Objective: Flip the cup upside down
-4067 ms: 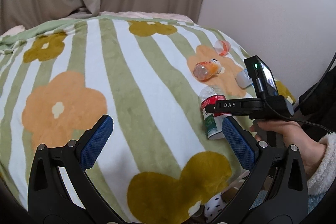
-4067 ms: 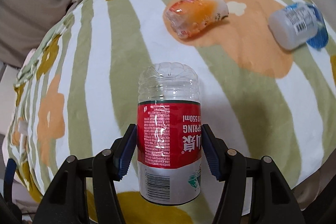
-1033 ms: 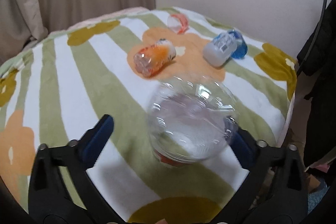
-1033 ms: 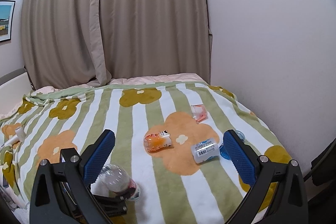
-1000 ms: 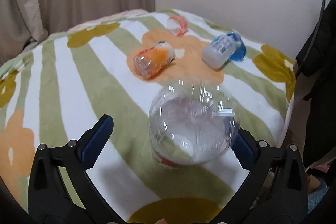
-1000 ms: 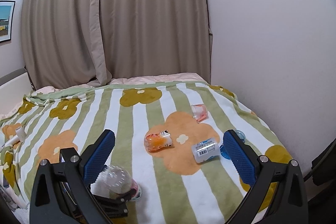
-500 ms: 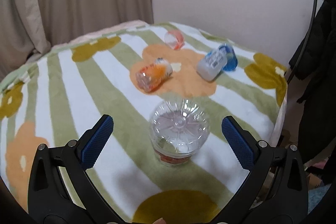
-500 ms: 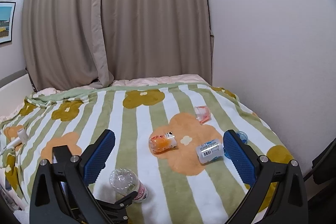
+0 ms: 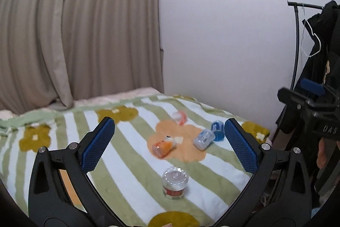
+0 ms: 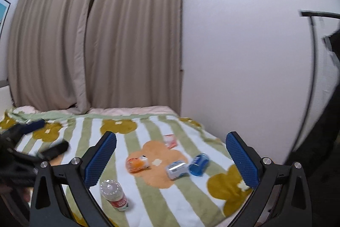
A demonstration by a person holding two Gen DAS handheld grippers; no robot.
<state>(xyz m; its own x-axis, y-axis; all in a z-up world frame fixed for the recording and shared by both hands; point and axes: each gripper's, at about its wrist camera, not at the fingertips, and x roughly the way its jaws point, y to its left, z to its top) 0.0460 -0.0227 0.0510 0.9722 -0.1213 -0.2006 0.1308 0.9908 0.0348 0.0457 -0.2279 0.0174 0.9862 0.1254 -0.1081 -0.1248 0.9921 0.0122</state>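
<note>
Now cup inverted on blanket, tools spread

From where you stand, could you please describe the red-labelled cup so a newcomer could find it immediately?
Start at the striped floral blanket covering the bed. Near its front edge, closer than the orange flower patch, stands the clear cup with a red label. Unlike the orange, white and blue containers lying on their sides, it stands upright and alone.

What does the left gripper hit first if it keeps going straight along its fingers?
Probably the floral blanket. The left gripper is open, pointing over the bed; its centre line runs toward the orange cup lying on its side. The red-label cup sits below that line. Depth is unclear.
</note>
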